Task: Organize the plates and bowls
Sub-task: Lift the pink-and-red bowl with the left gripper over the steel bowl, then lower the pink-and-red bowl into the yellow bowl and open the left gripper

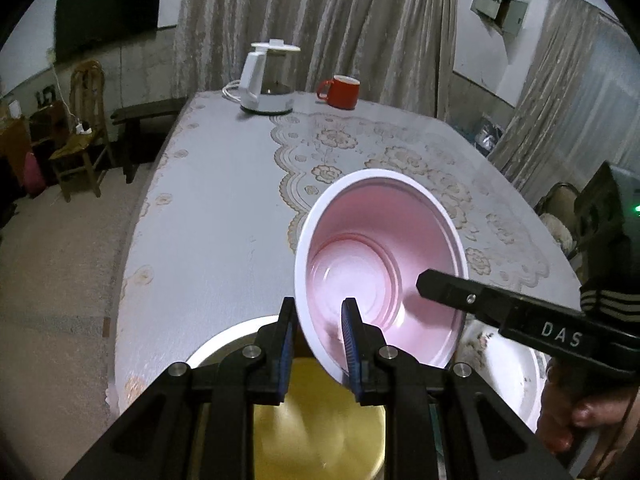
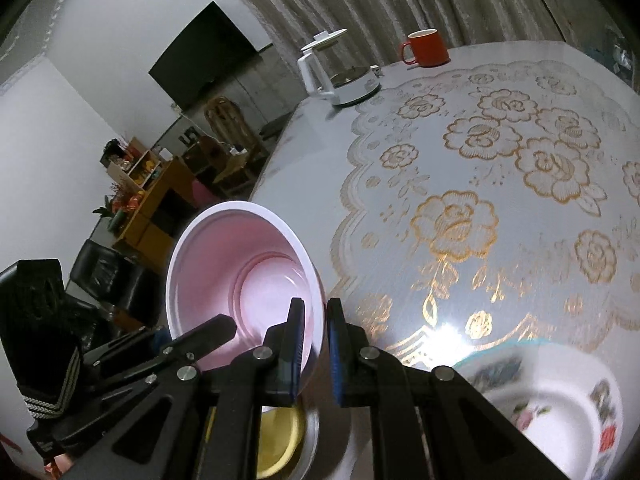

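Pink bowl [image 1: 384, 256] tilted in the air above the table's [image 1: 208, 184] near edge, left gripper [image 1: 318, 344] and right gripper [image 2: 314, 344] each clenched on its rim, yellow bowl [image 1: 320, 420] below, floral plate [image 2: 560, 400] beside, kettle [image 1: 268, 78] and red mug [image 1: 340, 90] at the far edge.

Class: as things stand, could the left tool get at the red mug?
Probably not now. The left tool is clamped on the pink bowl's rim, and the red mug stands at the table's far edge.
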### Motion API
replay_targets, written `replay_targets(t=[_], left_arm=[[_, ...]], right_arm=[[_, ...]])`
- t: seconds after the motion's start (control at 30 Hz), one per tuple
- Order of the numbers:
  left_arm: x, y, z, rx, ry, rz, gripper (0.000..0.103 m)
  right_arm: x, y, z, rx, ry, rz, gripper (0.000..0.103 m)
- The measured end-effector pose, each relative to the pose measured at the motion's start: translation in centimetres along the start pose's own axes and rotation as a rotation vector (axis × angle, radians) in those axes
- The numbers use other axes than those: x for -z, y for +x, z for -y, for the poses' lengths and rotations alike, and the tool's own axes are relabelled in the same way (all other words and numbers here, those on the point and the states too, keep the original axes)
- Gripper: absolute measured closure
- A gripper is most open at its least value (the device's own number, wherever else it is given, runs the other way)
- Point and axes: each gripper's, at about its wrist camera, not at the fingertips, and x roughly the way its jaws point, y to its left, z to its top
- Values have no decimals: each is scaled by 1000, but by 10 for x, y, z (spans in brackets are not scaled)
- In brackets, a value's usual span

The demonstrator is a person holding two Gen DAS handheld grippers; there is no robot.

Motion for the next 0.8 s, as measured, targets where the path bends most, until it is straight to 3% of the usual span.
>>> replay_targets(t=[0.43,0.8], left_arm=[[42,-34,-4,-39,-41,42,80],[70,-37,-8,-56,-62,12,80]], right_arm=[[38,-15,-18,-68,-7,-4,93],[64,-14,-29,-50,-45,-30,91]])
